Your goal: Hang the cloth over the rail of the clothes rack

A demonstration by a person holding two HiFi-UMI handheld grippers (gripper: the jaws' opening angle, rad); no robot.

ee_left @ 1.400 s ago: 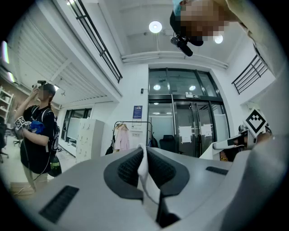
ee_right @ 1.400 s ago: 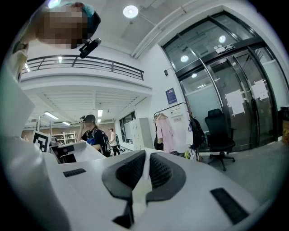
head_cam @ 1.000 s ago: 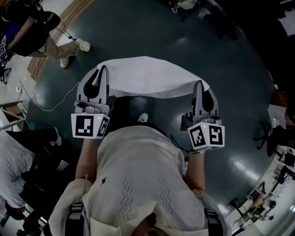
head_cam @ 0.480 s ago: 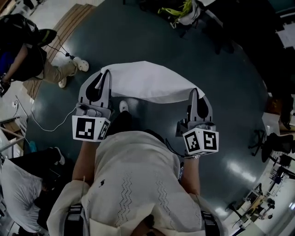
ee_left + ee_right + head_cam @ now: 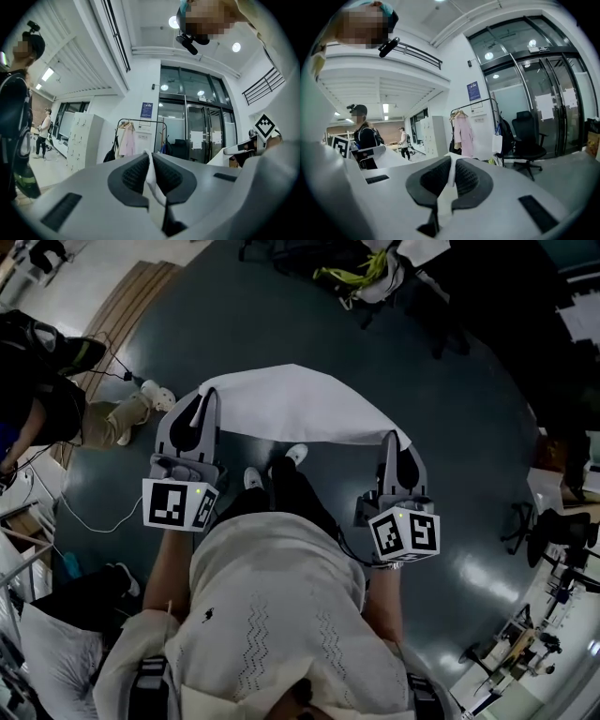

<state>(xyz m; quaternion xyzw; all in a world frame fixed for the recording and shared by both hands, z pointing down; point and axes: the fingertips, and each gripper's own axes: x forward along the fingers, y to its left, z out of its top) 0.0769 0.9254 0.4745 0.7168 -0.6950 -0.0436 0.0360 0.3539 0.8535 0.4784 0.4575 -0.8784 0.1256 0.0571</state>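
Cloth (image 5: 300, 407) spans taut between your grippers, above the floor (image 5: 450, 381), well apart from the rack (image 5: 165, 133). Left gripper (image 5: 207, 397) and right gripper (image 5: 391, 439) each pinch a corner, jaws closed on fabric. Hold it level; lift it above the rail (image 5: 143, 120) before draping.

Each gripped corner of the white fabric cloth (image 5: 295, 407) lay hidden between closed jaws. The far black metal clothes rack (image 5: 143, 119) was too small to tell its garments.
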